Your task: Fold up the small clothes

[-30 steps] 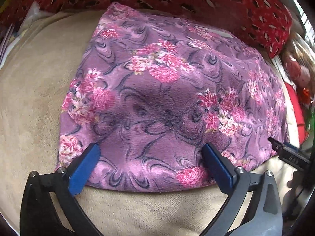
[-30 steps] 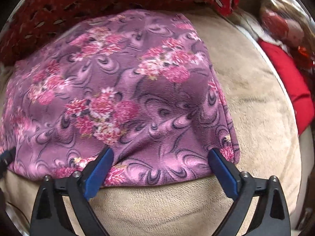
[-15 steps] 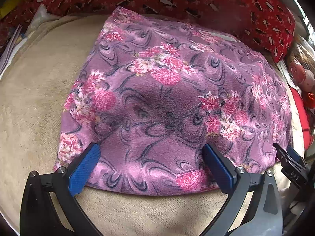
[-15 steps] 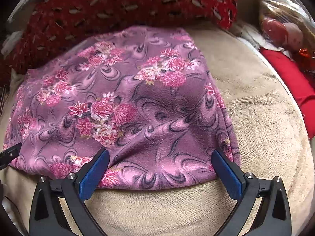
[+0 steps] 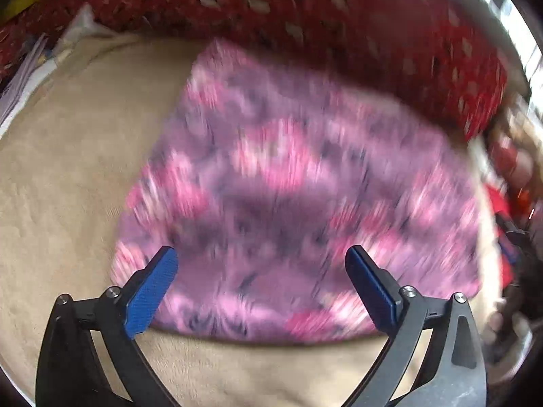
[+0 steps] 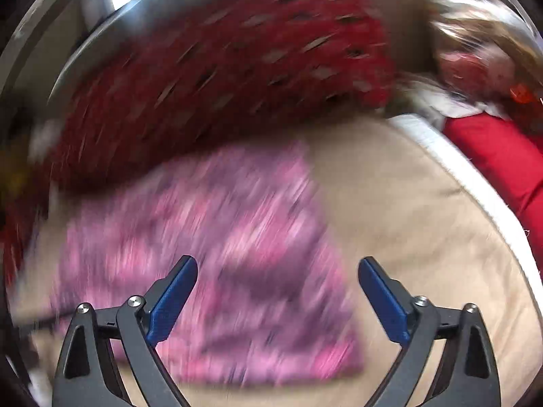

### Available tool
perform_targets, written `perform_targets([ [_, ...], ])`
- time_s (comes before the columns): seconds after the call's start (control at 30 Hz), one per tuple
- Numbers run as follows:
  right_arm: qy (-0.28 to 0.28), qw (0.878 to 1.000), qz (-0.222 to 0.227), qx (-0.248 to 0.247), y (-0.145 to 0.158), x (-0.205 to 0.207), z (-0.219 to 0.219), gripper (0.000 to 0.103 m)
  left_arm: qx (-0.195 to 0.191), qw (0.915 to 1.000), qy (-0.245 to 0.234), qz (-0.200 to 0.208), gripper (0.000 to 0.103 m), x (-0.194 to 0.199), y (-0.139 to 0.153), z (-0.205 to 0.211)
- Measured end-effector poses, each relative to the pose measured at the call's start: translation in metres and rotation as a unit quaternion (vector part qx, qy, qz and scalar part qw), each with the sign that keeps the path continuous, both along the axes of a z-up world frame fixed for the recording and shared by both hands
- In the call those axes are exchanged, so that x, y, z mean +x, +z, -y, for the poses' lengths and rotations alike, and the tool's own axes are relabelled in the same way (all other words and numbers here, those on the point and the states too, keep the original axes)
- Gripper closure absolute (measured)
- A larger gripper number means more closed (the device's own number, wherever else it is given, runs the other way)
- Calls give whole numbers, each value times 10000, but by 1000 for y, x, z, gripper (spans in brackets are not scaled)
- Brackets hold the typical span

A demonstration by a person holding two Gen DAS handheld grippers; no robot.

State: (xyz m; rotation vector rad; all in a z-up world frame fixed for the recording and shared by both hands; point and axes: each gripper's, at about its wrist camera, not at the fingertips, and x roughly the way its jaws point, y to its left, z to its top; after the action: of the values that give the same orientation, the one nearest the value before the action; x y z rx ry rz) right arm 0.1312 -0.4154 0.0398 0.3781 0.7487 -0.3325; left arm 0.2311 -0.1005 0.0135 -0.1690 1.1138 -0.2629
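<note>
A folded purple garment with pink flowers (image 5: pixel 298 186) lies flat on a beige plush surface (image 5: pixel 68 169). It also shows in the right wrist view (image 6: pixel 237 271), blurred by motion. My left gripper (image 5: pixel 261 264) is open and empty, above the garment's near edge. My right gripper (image 6: pixel 278 274) is open and empty, above the garment's right near corner. Neither gripper touches the cloth.
A red patterned pillow (image 5: pixel 305 10) lies behind the garment and shows in the right wrist view (image 6: pixel 220 68). Red cloth (image 6: pixel 502 156) and clutter sit at the right. Papers (image 5: pixel 20 68) lie at the far left.
Both grippers have pulled back and up from the garment, which looks smaller and lower in both views. The right view has swung right. Both stay open.
</note>
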Motion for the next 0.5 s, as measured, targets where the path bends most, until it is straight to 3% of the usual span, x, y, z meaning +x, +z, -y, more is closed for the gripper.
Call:
perform_targets([
  [0.1,-326,9962,-319,746,-15,40,52,10,-297,9992,248,25,3,27,19,-3],
  [0.17,-238,9900,-609,1251,-34,69,71,22,-357,9989,278,-81,3,53,23,1],
  [0.2,-91,9862,-740,1478,-42,82,73,39,-289,9992,285,-66,3,61,24,4],
  [0.23,3,9873,-689,1433,-40,89,71,82,-161,9994,303,-9,3,69,24,5],
  [0.27,204,9889,-382,1419,-30,86,60,100,7,9995,328,48,3,74,22,10],
  [0.37,147,9925,282,1178,-15,83,65,98,533,9971,418,-342,3,92,-15,16],
  [0.43,-95,9938,-545,969,-44,93,73,101,725,9937,397,-758,0,100,-45,17],
  [0.47,-56,9885,-1054,1080,-63,98,77,102,731,9947,433,-588,0,98,-41,16],
  [0.5,-55,9914,-697,1102,-55,90,80,101,699,9950,436,-571,1,97,-36,16],
])
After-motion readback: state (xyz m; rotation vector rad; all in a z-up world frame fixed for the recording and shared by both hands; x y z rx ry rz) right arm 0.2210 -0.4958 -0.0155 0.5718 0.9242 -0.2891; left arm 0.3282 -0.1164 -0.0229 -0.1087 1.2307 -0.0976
